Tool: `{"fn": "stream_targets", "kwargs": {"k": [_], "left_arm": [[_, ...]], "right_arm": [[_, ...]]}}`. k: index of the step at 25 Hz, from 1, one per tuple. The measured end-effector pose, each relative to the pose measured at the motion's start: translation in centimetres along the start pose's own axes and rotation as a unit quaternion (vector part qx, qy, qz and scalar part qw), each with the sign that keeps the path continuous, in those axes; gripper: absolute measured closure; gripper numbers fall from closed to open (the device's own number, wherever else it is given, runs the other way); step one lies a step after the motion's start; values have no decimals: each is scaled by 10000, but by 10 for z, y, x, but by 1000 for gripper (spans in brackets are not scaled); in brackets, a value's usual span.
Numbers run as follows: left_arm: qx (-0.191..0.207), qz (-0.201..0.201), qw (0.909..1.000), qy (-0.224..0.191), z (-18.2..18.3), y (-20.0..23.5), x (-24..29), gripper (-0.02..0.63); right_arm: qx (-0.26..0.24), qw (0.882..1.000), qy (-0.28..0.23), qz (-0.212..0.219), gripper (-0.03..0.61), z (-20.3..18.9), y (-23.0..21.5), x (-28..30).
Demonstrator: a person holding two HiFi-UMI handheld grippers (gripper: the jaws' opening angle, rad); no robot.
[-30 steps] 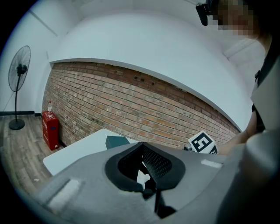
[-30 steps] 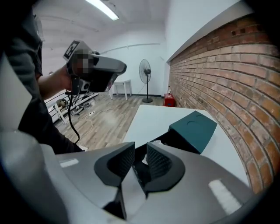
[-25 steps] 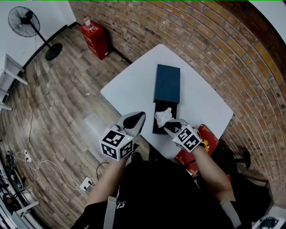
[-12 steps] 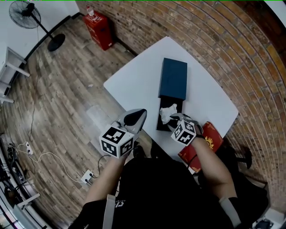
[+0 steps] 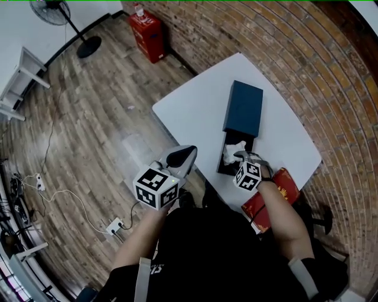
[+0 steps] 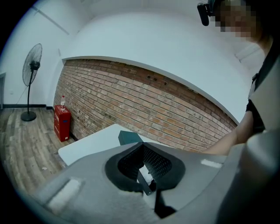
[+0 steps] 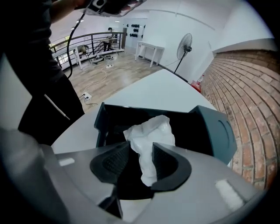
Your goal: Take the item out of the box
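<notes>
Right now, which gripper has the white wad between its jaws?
The right gripper: its jaws, just opening, straddle the white wad over the box. The left gripper is shut and empty.

In the head view, the marker cube of the right gripper [image 5: 241,157] covered most of its own jaws, and the near end of the open box [image 5: 221,167] lay hidden beneath it. Those jaws had just been opening with the crumpled white item [image 7: 151,135] between them. Its lower end was lost behind the pads, and the dark box floor under it could not be made out. Just behind that gripper, a forearm half covered a red packet [image 5: 282,187] whose print was too small to read. The closed jaws of the left gripper [image 6: 142,144] blocked the view ahead, so only a corner of the teal lid [image 6: 129,138] showed above them. Far beyond that gripper, the picture's top edge cut off the fan [image 5: 50,10].
</notes>
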State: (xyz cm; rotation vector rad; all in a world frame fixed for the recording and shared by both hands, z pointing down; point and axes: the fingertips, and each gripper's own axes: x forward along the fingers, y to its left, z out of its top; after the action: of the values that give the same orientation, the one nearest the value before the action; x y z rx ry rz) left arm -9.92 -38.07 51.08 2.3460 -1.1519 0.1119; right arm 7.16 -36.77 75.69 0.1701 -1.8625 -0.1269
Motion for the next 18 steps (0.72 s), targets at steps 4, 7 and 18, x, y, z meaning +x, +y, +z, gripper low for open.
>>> {"fn": "stream_targets", "kwargs": {"k": [4, 7, 18], "left_arm": [[-49, 155, 9999, -57, 1, 7, -14, 607], [-72, 228, 9997, -96, 0, 8, -22, 607], [-167, 215, 9995, -175, -2, 10, -37, 607]], "right_arm": [[-293, 9996, 42, 19, 428, 3, 0, 5], [-574, 9982, 150, -11, 429, -1, 1, 6], [-109, 9997, 5, 201, 515, 10, -6, 4]]}}
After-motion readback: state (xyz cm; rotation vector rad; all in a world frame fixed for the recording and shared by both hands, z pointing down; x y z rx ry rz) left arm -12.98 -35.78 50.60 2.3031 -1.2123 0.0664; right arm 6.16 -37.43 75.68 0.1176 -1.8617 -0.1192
